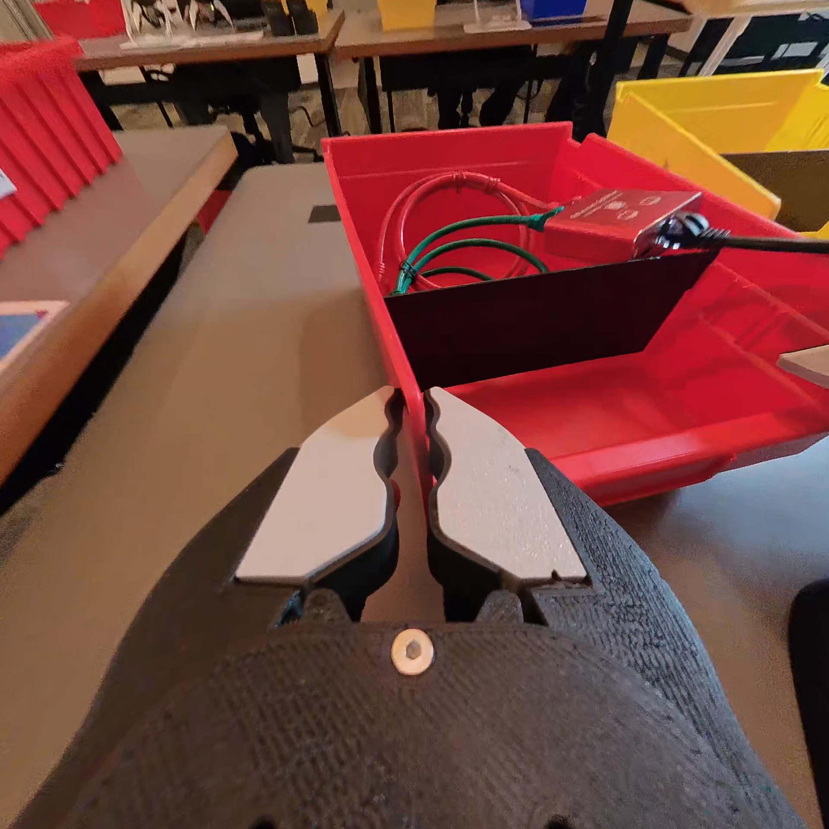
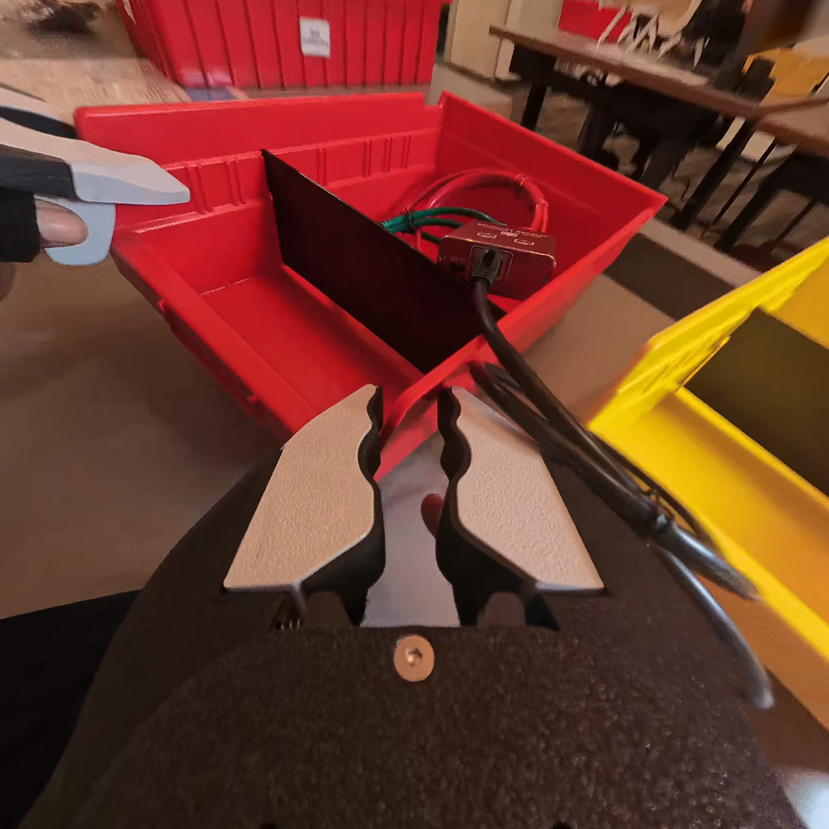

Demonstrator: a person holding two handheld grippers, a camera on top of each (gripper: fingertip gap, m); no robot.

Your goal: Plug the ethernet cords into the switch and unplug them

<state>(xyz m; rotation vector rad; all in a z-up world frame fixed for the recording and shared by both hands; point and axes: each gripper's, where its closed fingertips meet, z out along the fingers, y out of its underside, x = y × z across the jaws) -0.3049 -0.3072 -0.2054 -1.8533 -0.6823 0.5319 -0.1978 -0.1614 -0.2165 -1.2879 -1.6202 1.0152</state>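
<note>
The red switch [image 2: 498, 258] lies in the back compartment of the red bin [image 2: 188, 287], behind the black divider [image 2: 359, 269]. A black ethernet cord [image 2: 507, 345] is plugged into the port that faces the right tongs, and it runs out over the bin's wall toward the yellow bin [image 2: 717, 448]. A green cord [image 1: 471, 224] and a red cord [image 1: 417, 202], each still coiled and tied, are also in that compartment; the green one reaches the far end of the switch.

The left tongs [image 1: 410, 394] are a little apart and stand astride the near side wall of the red bin, not yet closed on it as far as I can judge. The right tongs [image 2: 410, 394] are apart too and hold nothing; they hover over the counter [image 2: 89, 403] at the bin's corner.

I think the main risk is that the light switch slides or lifts when a plug is pulled, because nothing pins it. The bin itself may also shift if the left tongs do not hold the wall firmly. The tied coils could drag and catch on the divider.

Only the right wrist view shows the port with the black plug from the front. Only the left wrist view shows the green cord meeting the switch's other end.
</note>
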